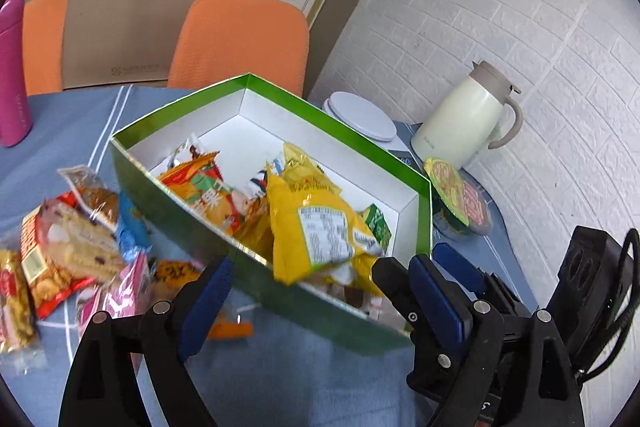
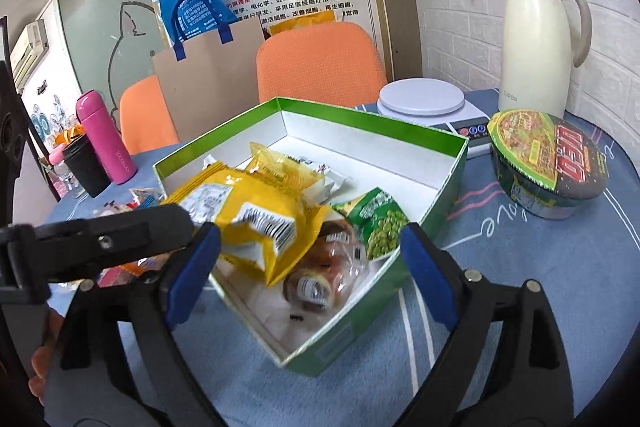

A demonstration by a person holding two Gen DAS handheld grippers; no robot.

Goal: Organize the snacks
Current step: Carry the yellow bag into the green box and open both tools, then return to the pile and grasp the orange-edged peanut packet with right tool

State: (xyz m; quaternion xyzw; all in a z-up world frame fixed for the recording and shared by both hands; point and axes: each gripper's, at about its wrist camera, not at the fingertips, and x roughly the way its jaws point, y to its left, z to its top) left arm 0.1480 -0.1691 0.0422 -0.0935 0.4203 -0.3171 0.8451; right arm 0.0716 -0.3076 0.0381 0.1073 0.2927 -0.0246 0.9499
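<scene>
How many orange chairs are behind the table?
2: one orange chair behind the green box, the other to its left, partly hidden by the brown paper bag. More may be out of view.

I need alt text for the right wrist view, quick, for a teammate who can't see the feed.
An open hand-held gripper hovers at the near corner of a green box holding a yellow snack bag, a green pea packet and clear-wrapped rolls. An instant noodle bowl, kitchen scale and cream thermos jug stand on the blue tablecloth beyond.
</scene>
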